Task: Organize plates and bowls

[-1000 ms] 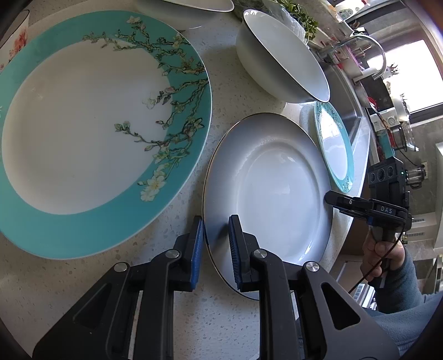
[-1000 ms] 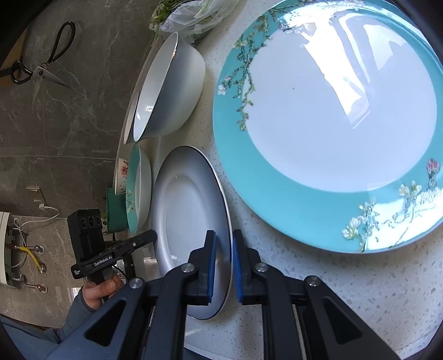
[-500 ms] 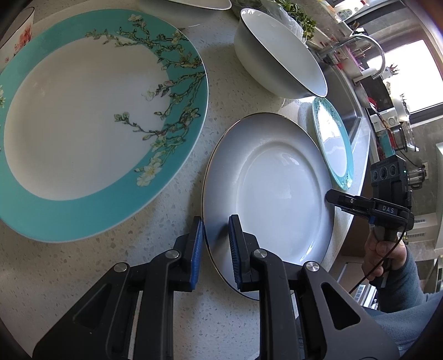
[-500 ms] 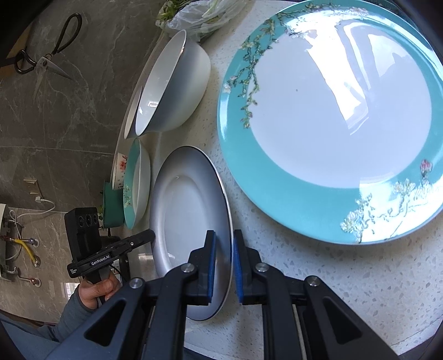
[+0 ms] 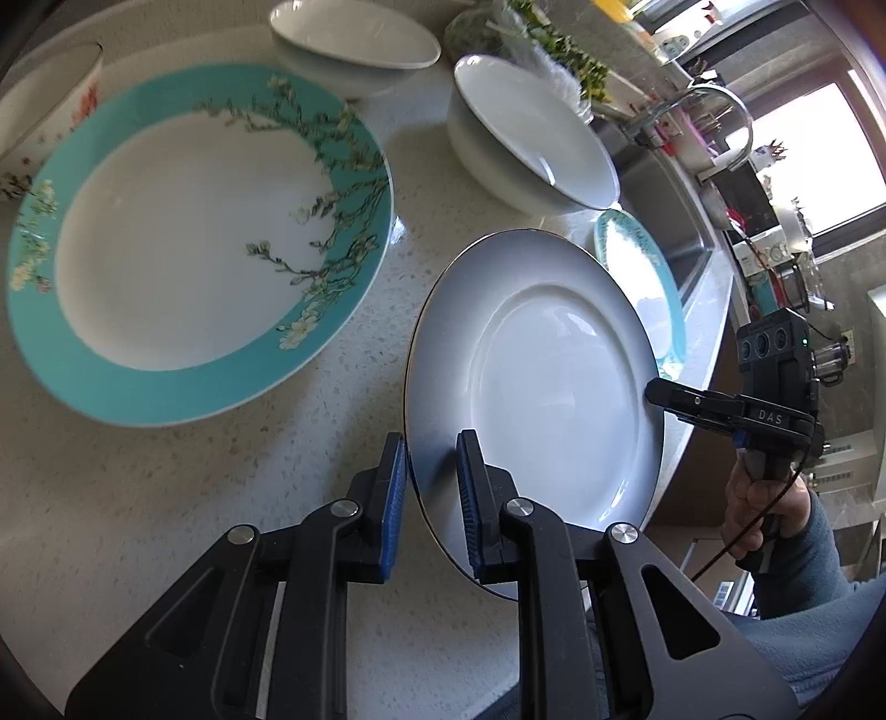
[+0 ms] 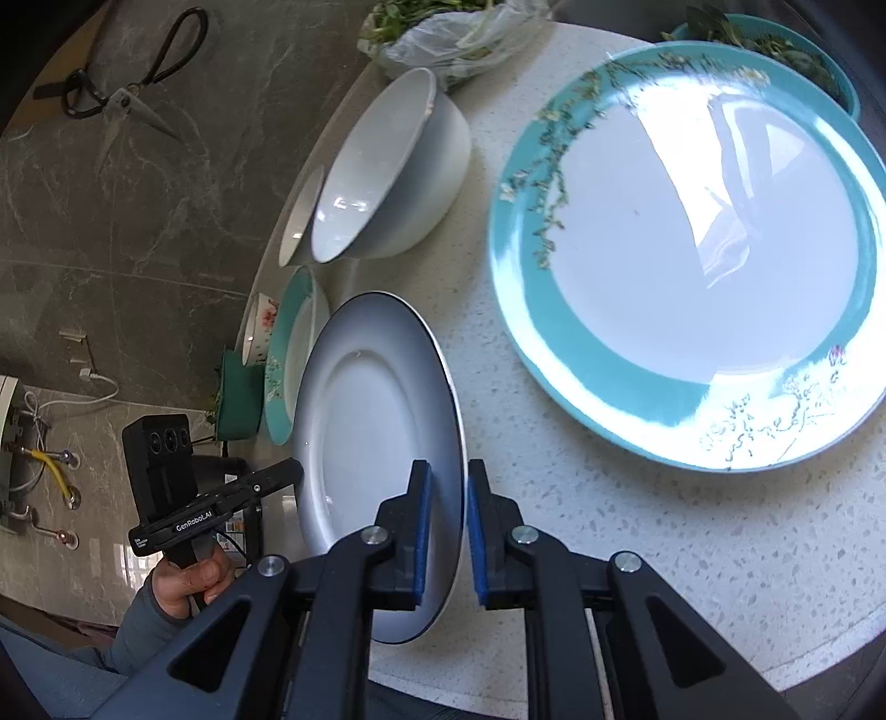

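Note:
A white plate with a dark thin rim [image 5: 554, 376] [image 6: 371, 443] is held at opposite edges by both grippers, a little above the counter. My left gripper [image 5: 432, 493] is shut on its near rim. My right gripper [image 6: 446, 520] is shut on the opposite rim and also shows in the left wrist view [image 5: 664, 396]. A large teal-rimmed flowered plate [image 5: 183, 243] [image 6: 692, 249] lies flat on the counter beside it. A small teal plate [image 5: 642, 271] [image 6: 288, 354] lies behind the white plate.
A white bowl [image 5: 531, 138] [image 6: 387, 171] and a second white bowl [image 5: 354, 50] stand at the back. A flowered cup [image 5: 50, 105] is at far left. Bagged greens [image 6: 454, 27] and the sink with tap [image 5: 714, 105] lie beyond. The counter edge [image 6: 498, 703] is near.
The white plate has risen off the counter with both grippers still clamped on it; the scene has shifted down and the teal plate looks farther away.

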Available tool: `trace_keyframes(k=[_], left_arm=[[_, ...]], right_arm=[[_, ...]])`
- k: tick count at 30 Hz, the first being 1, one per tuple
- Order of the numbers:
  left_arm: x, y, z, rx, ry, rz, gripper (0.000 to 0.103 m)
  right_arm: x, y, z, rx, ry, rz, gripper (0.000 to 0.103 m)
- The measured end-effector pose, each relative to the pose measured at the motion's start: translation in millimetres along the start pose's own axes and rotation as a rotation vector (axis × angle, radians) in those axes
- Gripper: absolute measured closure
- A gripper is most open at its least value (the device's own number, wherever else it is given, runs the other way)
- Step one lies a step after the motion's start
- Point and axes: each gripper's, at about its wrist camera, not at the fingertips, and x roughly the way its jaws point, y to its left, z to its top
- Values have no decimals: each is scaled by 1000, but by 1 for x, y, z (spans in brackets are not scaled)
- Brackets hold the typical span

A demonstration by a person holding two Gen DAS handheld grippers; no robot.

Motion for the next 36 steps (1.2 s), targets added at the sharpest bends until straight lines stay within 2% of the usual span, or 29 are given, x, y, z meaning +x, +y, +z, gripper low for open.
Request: trace_keyframes(k=[7, 14, 24, 30, 36], left_arm=[[-40, -9, -18, -25, -66, 10, 87], [-69, 2, -51, -97, -121, 42, 87], [-98, 54, -133, -280, -167, 100, 87], [-101, 90, -162, -342, -179, 124, 87], [-95, 126, -177, -373, -167, 125, 86]], right_arm=[[-10, 31, -3, -73, 9, 23, 88], [9, 57, -3, -140, 73, 40, 88], [63, 86, -25, -220, 238, 74, 88], [98, 94, -42, -248, 310, 75, 88], [124, 102, -51, -260, 340, 58, 88]])
